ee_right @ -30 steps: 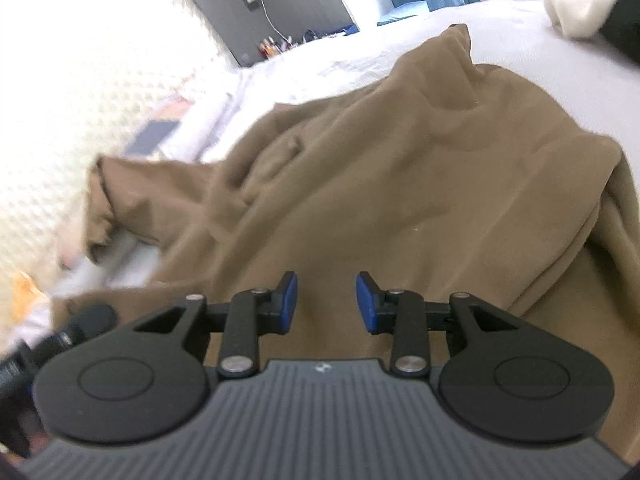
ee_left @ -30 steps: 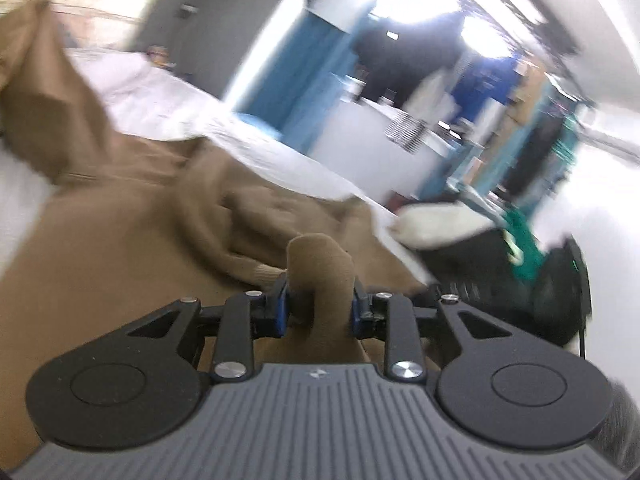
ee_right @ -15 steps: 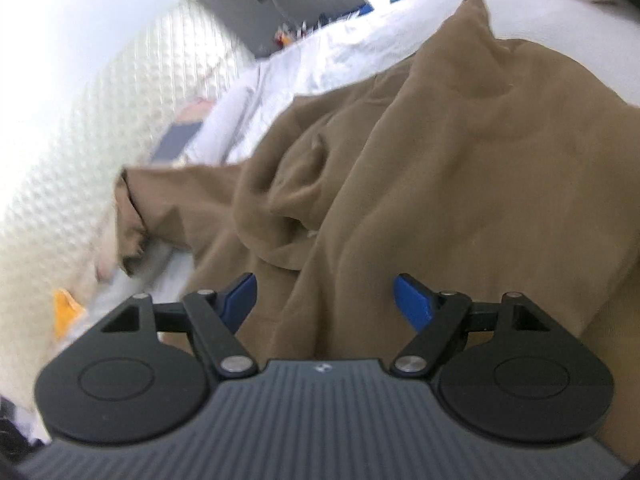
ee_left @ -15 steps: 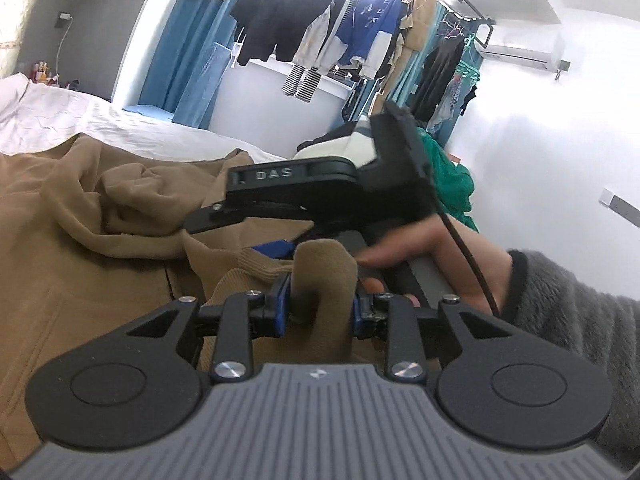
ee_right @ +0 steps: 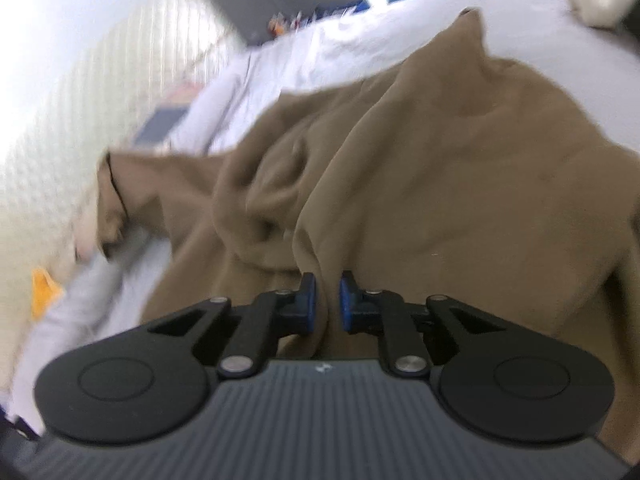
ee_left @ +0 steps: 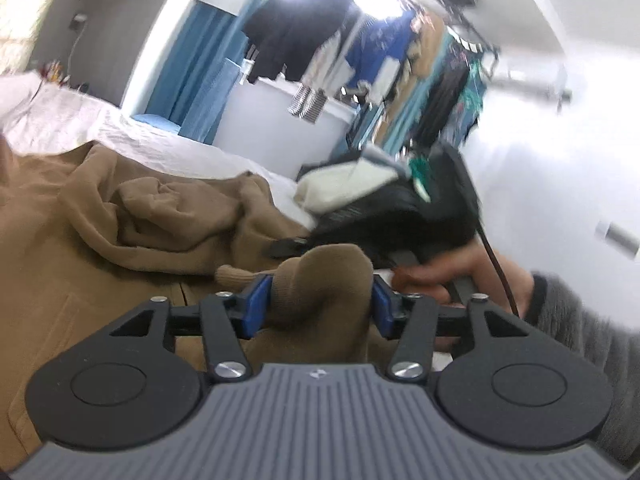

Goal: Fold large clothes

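A large brown garment (ee_left: 80,264) lies crumpled on a white bed (ee_left: 152,144). My left gripper (ee_left: 320,300) has its blue pads around a thick bunch of the brown fabric (ee_left: 324,280); the jaws stand wider than before. The other gripper (ee_left: 400,216), held by a hand, shows just beyond it on the right. In the right wrist view the brown garment (ee_right: 440,160) fills the middle, and my right gripper (ee_right: 327,304) is shut on a fold of it.
A pile of white and black clothes (ee_left: 348,188) lies at the bed's far right. Clothes hang on a rail (ee_left: 380,52) by blue curtains (ee_left: 200,68). A quilted headboard (ee_right: 60,128) and an orange item (ee_right: 44,292) are at the left.
My right gripper opened wide, then closed on a fold of the brown garment. My left gripper's jaws widened around the fabric bunch. The other gripper moved right and farther off.
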Demonstrator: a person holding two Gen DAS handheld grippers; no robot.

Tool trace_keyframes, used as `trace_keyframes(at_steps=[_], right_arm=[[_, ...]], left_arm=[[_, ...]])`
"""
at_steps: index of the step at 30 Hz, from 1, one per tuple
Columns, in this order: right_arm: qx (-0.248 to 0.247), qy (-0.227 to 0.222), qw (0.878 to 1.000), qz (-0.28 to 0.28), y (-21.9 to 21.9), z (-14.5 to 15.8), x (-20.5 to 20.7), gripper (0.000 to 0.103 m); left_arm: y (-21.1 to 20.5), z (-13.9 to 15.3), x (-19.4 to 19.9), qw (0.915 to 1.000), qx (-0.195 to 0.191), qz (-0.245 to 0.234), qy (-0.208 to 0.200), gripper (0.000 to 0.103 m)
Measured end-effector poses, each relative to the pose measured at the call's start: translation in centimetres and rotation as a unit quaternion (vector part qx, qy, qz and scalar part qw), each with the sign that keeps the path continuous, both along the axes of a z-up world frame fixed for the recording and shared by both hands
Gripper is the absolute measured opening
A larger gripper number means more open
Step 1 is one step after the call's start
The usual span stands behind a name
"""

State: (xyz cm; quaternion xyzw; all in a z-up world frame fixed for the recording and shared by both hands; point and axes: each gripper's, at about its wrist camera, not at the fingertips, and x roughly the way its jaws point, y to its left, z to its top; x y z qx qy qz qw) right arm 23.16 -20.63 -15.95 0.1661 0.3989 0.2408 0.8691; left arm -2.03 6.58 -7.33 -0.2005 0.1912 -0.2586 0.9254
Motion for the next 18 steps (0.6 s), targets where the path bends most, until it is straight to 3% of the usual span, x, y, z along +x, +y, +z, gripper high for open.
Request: trace_keyframes(at_steps=[5, 7, 11, 14, 18], right_arm=[[0.006, -0.020, 0.997, -0.075, -3.5, 1.0, -1.1, 0.015], [0.008, -0.014, 0.994, -0.106, -4.8, 0.8, -1.1, 0.015], [0.008, 0.001, 0.990, -0.140, -6.1, 0.1, -0.3, 0.015], [0.020, 0.013, 0.989, -0.148, -5.9, -0.5, 0.3, 0.015], [0.025, 0.015, 0.988, -0.149, -5.8, -0.5, 0.3, 0.015]], left_arm=[[4.3, -0.5, 0.7, 0.9937, -0.104, 0.039, 0.018, 0.070], [5.7, -0.9, 1.1, 0.9898, -0.128, 0.057, 0.029, 0.074], [7.3, -2.0, 2.4, 0.9845, -0.122, 0.101, 0.075, 0.076], [8.0, -4.0, 4.1, 0.9748, -0.144, 0.094, 0.142, 0.076], [7.0, -5.8, 6.0, 0.9696, -0.114, 0.093, 0.196, 0.076]])
